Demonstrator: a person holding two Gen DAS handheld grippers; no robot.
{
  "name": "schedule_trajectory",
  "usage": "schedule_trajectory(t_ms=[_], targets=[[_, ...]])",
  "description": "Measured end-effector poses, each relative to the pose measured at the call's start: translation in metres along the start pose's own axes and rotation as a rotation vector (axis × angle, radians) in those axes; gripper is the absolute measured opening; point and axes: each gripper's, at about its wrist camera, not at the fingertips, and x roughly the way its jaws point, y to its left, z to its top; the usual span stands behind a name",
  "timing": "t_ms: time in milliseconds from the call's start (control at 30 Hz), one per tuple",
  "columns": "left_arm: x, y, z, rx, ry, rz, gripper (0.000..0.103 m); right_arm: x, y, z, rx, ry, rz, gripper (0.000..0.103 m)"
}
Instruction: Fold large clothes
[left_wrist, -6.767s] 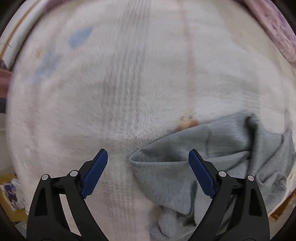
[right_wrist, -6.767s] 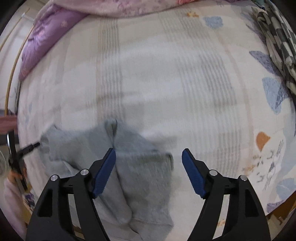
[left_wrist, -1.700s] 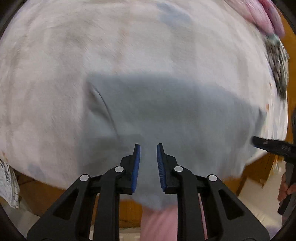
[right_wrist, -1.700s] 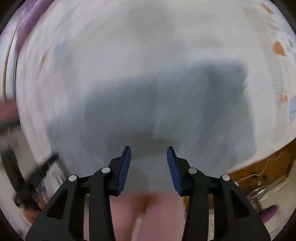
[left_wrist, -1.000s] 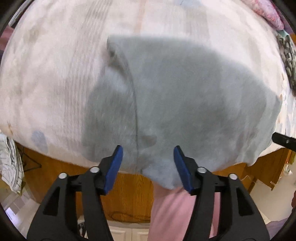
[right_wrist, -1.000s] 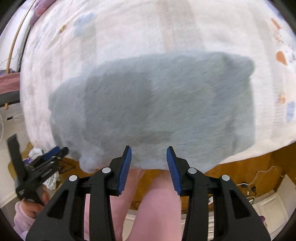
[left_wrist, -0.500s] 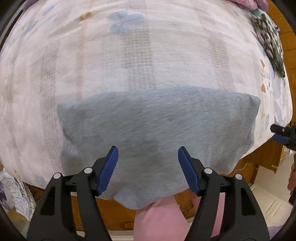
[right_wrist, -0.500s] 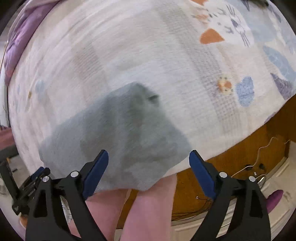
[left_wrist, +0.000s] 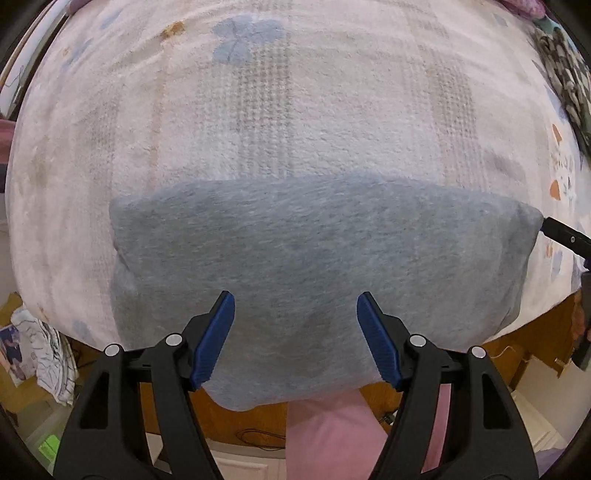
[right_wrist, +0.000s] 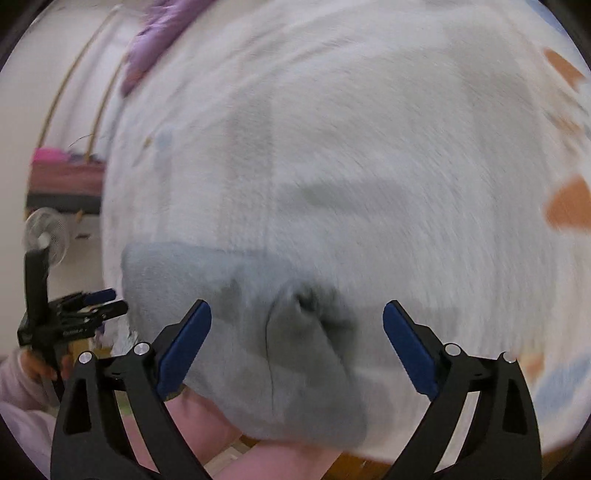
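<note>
**Both tongs apart over a grey garment at the bed's near edge**

Nearest in the left wrist view: left tongs (left_wrist: 295, 338), blue pads spread wide, nothing clamped between them, pointing down at grey cloth. Jaws just been opening a little further, with only the fabric surface below them, not gripped. Under the pads, a pink-clad leg (left_wrist: 332, 424) at the bottom of the frame.

Nearest in the right wrist view: right tongs (right_wrist: 297, 349), pads (right_wrist: 184, 347) set very wide apart, empty. Jaws just been opening, nothing pinched; a creased, darker fold of the cloth seen between them, whether touched or not cannot be told through the blur. Pink-clad legs again at the lower edge.

Just beyond the tongs: grey garment (left_wrist: 314, 258), spread flat as a broad, roughly rectangular shape, lying on the bed (left_wrist: 295, 129) along its near edge, the lower hem drooping over the wooden bed frame (left_wrist: 517, 343). Same garment (right_wrist: 258, 350) in the right view, blurred, one corner hanging off the edge.

Off to the sides: the other gripper's black arm poking in at the garment's right corner in the left view; in the right view the left tongs held in a hand (right_wrist: 40, 365) beside the garment's left end.

Farther: pale fleecy bed cover with blue and orange prints, a checked cloth (left_wrist: 565, 81) at the far right, a purple quilt (right_wrist: 155, 40) at the far end.
</note>
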Motion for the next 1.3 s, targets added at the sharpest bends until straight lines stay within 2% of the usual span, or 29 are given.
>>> schedule_trajectory(t_ms=[100, 233, 267, 367, 500, 600, 633, 700, 767, 900, 933, 1000, 1100, 1133, 1200, 1300], targets=[[-0.001, -0.003, 0.009, -0.037, -0.008, 0.011, 0.070, 0.009, -0.006, 0.007, -0.091, -0.015, 0.126, 0.091], [0.001, -0.008, 0.015, -0.088, -0.002, -0.020, 0.070, 0.044, -0.013, 0.010, -0.177, 0.119, 0.267, 0.092], [0.002, -0.009, 0.015, -0.087, 0.000, -0.017, 0.070, 0.047, -0.016, 0.010, -0.181, 0.120, 0.311, 0.092], [0.006, -0.016, 0.012, -0.065, 0.019, 0.003, 0.074, 0.043, -0.026, 0.005, -0.126, 0.158, 0.460, 0.092], [0.017, -0.023, 0.005, -0.036, 0.065, 0.023, 0.074, 0.051, -0.026, -0.028, -0.088, 0.246, 0.619, 0.090], [0.022, -0.026, 0.001, -0.033, 0.088, 0.026, 0.074, 0.072, -0.023, -0.053, 0.034, 0.361, 0.805, 0.089], [0.023, -0.029, 0.000, -0.028, 0.095, 0.023, 0.074, 0.080, -0.019, -0.061, 0.036, 0.385, 0.793, 0.088], [0.022, -0.034, -0.002, -0.007, 0.088, 0.013, 0.074, 0.080, -0.007, -0.065, -0.042, 0.307, 0.725, 0.088], [0.024, -0.037, -0.004, 0.011, 0.090, 0.021, 0.076, 0.080, -0.001, -0.066, -0.017, 0.224, 0.678, 0.089], [0.031, -0.036, -0.008, -0.032, 0.108, 0.019, 0.076, 0.082, -0.013, -0.061, 0.319, 0.037, 0.674, 0.095], [0.031, -0.036, -0.010, -0.047, 0.107, 0.006, 0.076, 0.084, -0.011, -0.058, 0.362, 0.032, 0.642, 0.096], [0.031, -0.033, -0.012, -0.060, 0.114, -0.020, 0.076, 0.092, 0.006, -0.049, 0.378, 0.085, 0.499, 0.097], [0.029, -0.030, -0.014, -0.065, 0.124, -0.026, 0.076, 0.101, 0.038, -0.035, 0.303, 0.152, 0.296, 0.097], [0.025, -0.028, -0.013, -0.070, 0.122, -0.022, 0.076, 0.103, 0.046, -0.033, 0.258, 0.174, 0.257, 0.097], [0.016, -0.026, -0.014, -0.095, 0.104, -0.047, 0.076, 0.100, 0.047, -0.036, 0.233, 0.146, 0.274, 0.097], [0.005, -0.025, -0.012, -0.114, 0.079, -0.056, 0.076, 0.088, 0.038, -0.047, 0.234, 0.064, 0.373, 0.095]])
